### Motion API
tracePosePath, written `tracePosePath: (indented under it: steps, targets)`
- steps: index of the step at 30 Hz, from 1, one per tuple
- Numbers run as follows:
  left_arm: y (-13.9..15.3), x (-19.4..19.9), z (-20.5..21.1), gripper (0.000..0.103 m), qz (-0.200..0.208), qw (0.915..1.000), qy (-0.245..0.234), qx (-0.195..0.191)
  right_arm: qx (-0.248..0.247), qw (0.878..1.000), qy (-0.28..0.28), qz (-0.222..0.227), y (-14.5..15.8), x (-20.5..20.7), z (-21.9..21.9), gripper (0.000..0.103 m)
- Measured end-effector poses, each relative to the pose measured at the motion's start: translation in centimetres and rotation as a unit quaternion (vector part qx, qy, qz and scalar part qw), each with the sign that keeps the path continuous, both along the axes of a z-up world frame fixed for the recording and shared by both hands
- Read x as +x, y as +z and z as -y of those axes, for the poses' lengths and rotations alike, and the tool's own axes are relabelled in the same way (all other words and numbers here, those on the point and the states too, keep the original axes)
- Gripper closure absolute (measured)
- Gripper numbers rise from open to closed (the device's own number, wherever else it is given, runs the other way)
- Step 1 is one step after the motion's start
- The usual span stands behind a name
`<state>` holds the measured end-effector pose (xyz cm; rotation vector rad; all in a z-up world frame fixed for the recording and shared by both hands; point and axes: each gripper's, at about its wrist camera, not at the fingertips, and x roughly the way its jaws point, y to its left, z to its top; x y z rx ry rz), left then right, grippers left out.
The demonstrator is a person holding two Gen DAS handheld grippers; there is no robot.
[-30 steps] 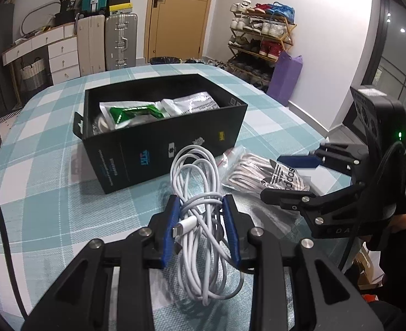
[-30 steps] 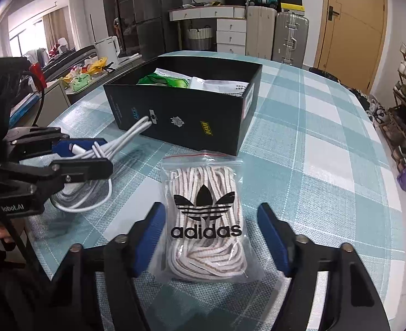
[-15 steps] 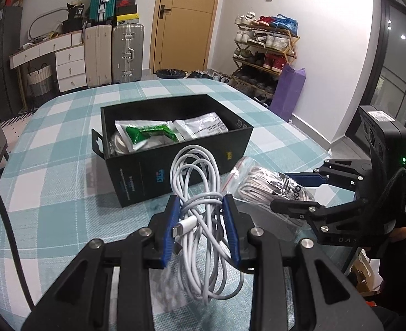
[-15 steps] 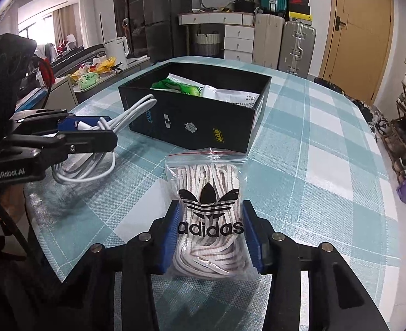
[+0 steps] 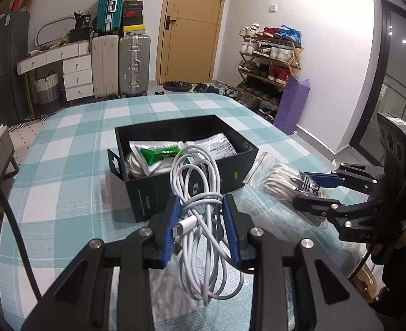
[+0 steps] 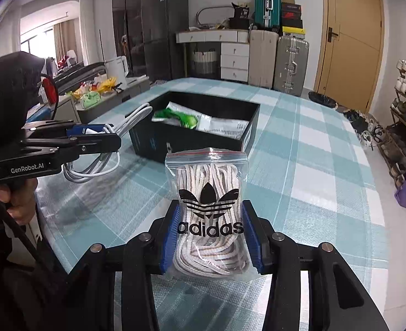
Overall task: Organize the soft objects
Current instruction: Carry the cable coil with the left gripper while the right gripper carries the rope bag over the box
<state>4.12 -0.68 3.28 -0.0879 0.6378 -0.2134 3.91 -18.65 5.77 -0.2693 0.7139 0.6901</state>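
Note:
My left gripper (image 5: pixel 201 231) is shut on a coiled white charging cable (image 5: pixel 200 193) and holds it above the table, just short of an open black box (image 5: pixel 186 190). My right gripper (image 6: pixel 211 237) is shut on a clear zip bag of laces with an adidas logo (image 6: pixel 209 193), lifted off the table. The box (image 6: pixel 194 140) holds a green-and-white packet (image 5: pixel 158 153) and a white printed pouch (image 5: pixel 216 144). Each gripper shows in the other's view: the left (image 6: pixel 98 135), the right (image 5: pixel 313 190).
The checked teal tablecloth (image 5: pixel 64 193) covers a round table. Suitcases (image 5: pixel 133 63), a white drawer unit and a door stand behind it. A shoe rack (image 5: pixel 269 63) and a purple bag (image 5: pixel 292 104) are at the right.
My right gripper has closed on the lace bag and lifted it off the table. My left gripper has risen with the cable, so the box sits lower and farther in view.

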Motion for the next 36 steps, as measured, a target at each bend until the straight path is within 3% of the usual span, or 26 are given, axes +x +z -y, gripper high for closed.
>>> tracePosePath:
  steps: [19, 36]
  targets:
    - [2.0, 1.2, -1.0, 0.073, 0.025, 0.9995, 0.015, 0.009, 0.027, 0.999, -0.012, 0.031, 3.4, 0.4, -0.4, 0.059]
    - [3.4, 3.6, -1.6, 0.073, 0.039, 0.9985, 0.036, 0.009, 0.042, 0.998, -0.033, 0.03, 4.8, 2.8, -1.8, 0.059]
